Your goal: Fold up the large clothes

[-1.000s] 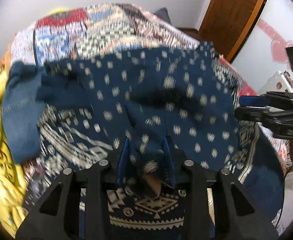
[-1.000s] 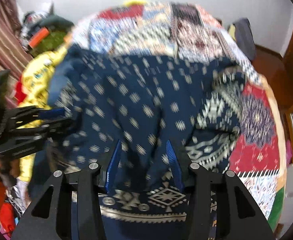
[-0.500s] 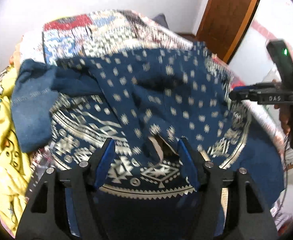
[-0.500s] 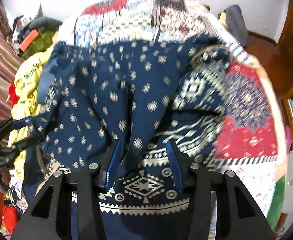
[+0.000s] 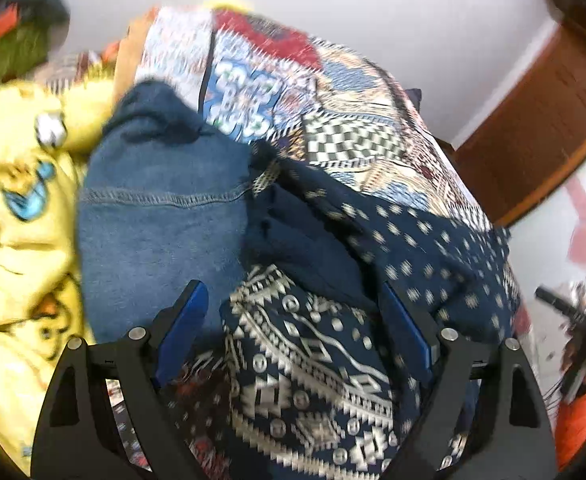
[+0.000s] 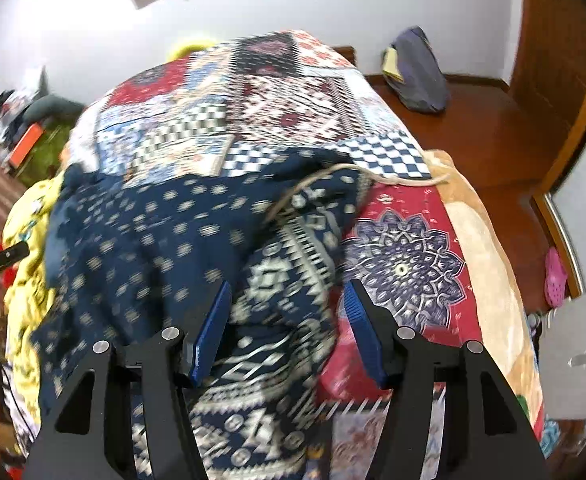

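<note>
A large navy garment with white dots and a white geometric border [image 5: 393, 248] lies rumpled on the bed; it also shows in the right wrist view [image 6: 165, 248]. My left gripper [image 5: 293, 320] is open and empty above its patterned border, near the garment's left side. My right gripper [image 6: 287, 312] is open and empty over the border at the garment's right side. The right gripper also shows at the right edge of the left wrist view [image 5: 581, 312].
A blue denim piece [image 5: 161, 208] lies left of the navy garment, beside a yellow printed cloth [image 5: 17, 208]. A patchwork bedspread [image 6: 261, 100] covers the bed. A wooden door [image 5: 541, 128] and a bag on the floor [image 6: 417, 72] are to the right.
Both grippers have let go of the navy garment and opened. The left has swung left toward the denim; the right has swung right. The garment has dropped onto the bed.
</note>
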The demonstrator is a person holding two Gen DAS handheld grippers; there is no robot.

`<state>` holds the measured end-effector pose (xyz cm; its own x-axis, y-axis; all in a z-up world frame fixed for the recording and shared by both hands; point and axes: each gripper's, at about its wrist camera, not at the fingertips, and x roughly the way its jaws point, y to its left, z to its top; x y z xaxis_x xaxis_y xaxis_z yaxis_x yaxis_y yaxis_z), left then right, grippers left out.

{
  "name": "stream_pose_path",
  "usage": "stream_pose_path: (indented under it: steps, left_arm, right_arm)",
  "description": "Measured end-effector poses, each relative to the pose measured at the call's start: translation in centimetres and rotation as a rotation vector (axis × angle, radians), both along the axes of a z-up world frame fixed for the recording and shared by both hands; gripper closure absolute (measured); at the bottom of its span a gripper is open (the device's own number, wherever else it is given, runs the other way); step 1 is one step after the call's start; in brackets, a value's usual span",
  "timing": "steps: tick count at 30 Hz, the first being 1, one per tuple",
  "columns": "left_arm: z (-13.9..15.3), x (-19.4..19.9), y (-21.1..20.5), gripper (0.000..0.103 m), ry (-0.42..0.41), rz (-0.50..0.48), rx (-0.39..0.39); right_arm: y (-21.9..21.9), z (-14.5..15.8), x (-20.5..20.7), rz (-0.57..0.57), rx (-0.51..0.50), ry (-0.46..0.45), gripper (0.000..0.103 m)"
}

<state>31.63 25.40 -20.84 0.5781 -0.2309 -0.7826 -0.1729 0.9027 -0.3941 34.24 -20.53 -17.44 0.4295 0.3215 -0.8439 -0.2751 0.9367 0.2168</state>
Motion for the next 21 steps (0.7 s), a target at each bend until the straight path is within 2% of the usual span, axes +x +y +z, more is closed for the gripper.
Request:
stream_pose_path:
  steps: [3, 8, 10, 13, 14, 15, 16, 17, 19, 21]
  left_arm:
    - [-2.5, 2.3, 0.7, 0.016, 0.042, -0.002, -0.074]
    - [-6.3, 5.7, 0.9, 0.017, 0.102, 0.010, -0.127]
    - [-7.3, 6.7, 1.1, 0.017, 0.089, 0.031, -0.157]
    - [-8.3, 8.3, 1.2, 0.025, 0.066, 0.056, -0.171]
    - [-8.3, 8.7, 1.2, 0.032, 0.057, 0.065, -0.172]
    - [-8.2, 9.1, 1.1, 0.046, 0.049, 0.065, -0.176]
    - [-8.0, 9.4, 0.7, 0.070, 0.031, 0.039, -0.203]
    - [-7.8, 9.6, 0.3, 0.074, 0.025, 0.024, -0.212]
    - [-6.9, 9.6, -0.8, 0.083, 0.007, 0.027, -0.124]
    - [-5.9, 9.2, -1.6, 0.088, -0.010, 0.014, -0.046]
  right_arm:
    - [-0.7, -1.7, 1.7, -0.037, 0.017, 0.047, 0.048]
    - [-1.0, -4.5, 4.4, -0.069, 0.096, 0.122, 0.048]
    - [-0.8, -4.6, 4.7, -0.048, 0.136, 0.108, 0.048]
    - [0.2, -4.7, 5.6, 0.008, 0.162, 0.108, 0.048]
    - [0.5, -4.9, 5.9, 0.012, 0.168, 0.107, 0.048]
    - [0.8, -4.9, 6.1, 0.013, 0.169, 0.099, 0.049]
    - [1.2, -5.0, 6.3, 0.013, 0.167, 0.090, 0.054]
    - [1.4, -5.1, 6.5, 0.016, 0.163, 0.089, 0.064]
    - [2.0, -5.3, 6.9, 0.018, 0.143, 0.101, 0.079]
    - [2.3, -4.9, 7.1, 0.024, 0.135, 0.113, 0.085]
